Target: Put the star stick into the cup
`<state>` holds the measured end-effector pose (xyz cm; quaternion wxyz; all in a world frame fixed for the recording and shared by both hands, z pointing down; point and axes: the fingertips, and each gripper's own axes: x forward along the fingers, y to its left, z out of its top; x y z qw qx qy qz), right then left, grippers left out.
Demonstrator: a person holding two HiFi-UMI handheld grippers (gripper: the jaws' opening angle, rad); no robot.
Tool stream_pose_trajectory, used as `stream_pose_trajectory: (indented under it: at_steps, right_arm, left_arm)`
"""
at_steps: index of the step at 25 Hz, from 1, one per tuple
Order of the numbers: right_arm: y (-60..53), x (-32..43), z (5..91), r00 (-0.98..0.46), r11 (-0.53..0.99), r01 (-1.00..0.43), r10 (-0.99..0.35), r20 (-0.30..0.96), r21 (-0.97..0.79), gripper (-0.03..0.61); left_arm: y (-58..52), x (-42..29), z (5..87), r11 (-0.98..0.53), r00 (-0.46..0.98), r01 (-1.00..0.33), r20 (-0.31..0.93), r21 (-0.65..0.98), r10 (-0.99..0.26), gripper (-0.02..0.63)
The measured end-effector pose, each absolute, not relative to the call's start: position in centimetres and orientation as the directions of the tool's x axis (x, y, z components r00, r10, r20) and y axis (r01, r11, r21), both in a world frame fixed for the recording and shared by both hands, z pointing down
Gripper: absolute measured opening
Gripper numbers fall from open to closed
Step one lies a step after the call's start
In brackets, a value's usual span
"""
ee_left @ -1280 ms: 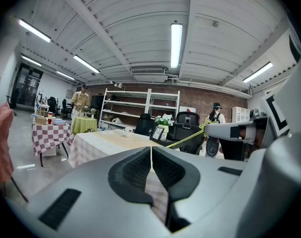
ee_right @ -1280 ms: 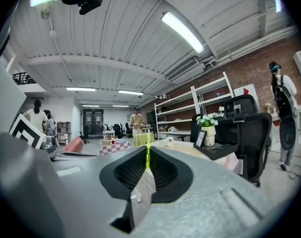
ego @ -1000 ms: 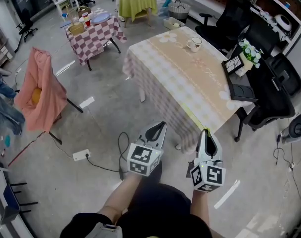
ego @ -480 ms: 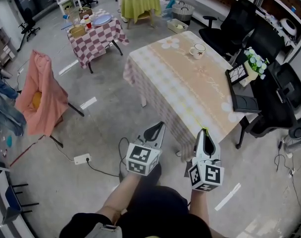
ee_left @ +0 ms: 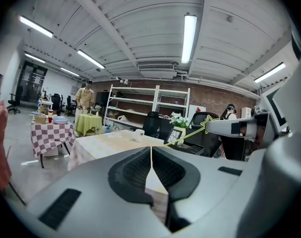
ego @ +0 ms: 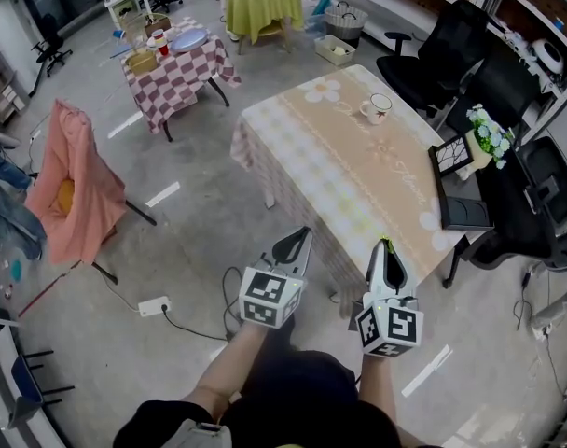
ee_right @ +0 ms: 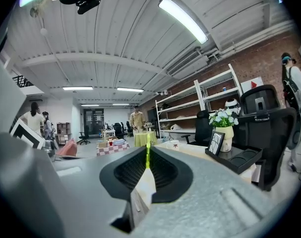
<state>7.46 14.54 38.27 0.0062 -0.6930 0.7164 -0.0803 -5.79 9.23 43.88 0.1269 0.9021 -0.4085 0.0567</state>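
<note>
A white cup (ego: 377,108) stands near the far end of the beige, flower-patterned table (ego: 358,180); it also shows small in the left gripper view (ee_left: 138,134) and the right gripper view (ee_right: 174,144). My right gripper (ego: 386,247) hangs in the air short of the table's near corner, shut on a thin yellow-green star stick (ee_right: 147,155). From the left gripper view the stick (ee_left: 187,136) juts out with its star at the tip. My left gripper (ego: 302,236) is beside it over the floor, jaws pressed together with nothing in them (ee_left: 151,155).
Black office chairs (ego: 442,40) and a black side table with a flower pot (ego: 491,140) and a picture frame (ego: 451,155) line the table's right side. A checked table (ego: 176,59), a yellow-green table (ego: 257,3), a pink-draped chair (ego: 74,180) and a floor cable (ego: 186,306) are to the left.
The view has drifted a little toward the table over the last second. Both grippers keep the same pose and stay shut.
</note>
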Motion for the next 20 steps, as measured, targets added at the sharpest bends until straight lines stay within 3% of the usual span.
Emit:
stream_pose_trajectory:
  at_steps: [20]
  right_arm:
    - [0.7,9.0,36.4,0.06,-0.065,-0.993,-0.997,0.054,-0.103,0.021]
  left_arm:
    - [-5.6,-2.9,41.8,-0.741,0.755,-0.655,0.16,0.145,-0.636,0.018]
